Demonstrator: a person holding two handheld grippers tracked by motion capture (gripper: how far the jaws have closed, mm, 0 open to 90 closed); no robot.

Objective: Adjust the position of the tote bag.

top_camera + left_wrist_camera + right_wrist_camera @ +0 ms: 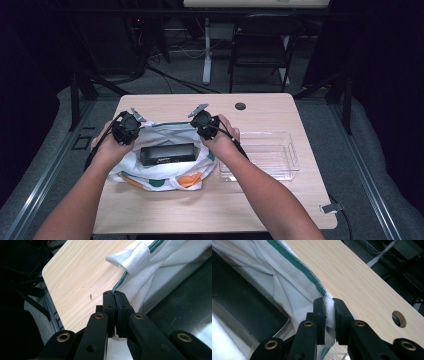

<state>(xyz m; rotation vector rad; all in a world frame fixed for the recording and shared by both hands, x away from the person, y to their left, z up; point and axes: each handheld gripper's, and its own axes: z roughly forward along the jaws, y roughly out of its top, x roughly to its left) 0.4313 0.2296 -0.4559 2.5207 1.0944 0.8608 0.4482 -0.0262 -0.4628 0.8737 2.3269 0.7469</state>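
Inside bag [165,137], half-hidden black box [167,153]

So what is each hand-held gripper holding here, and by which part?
Both pinch the white bag by its green-trimmed rim: left hand-held gripper and right hand-held gripper at opposite sides.

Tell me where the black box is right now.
In the high view the black box lies inside the open white bag, left of the clear plastic tray, between the left gripper and right gripper pinching the bag's rim.
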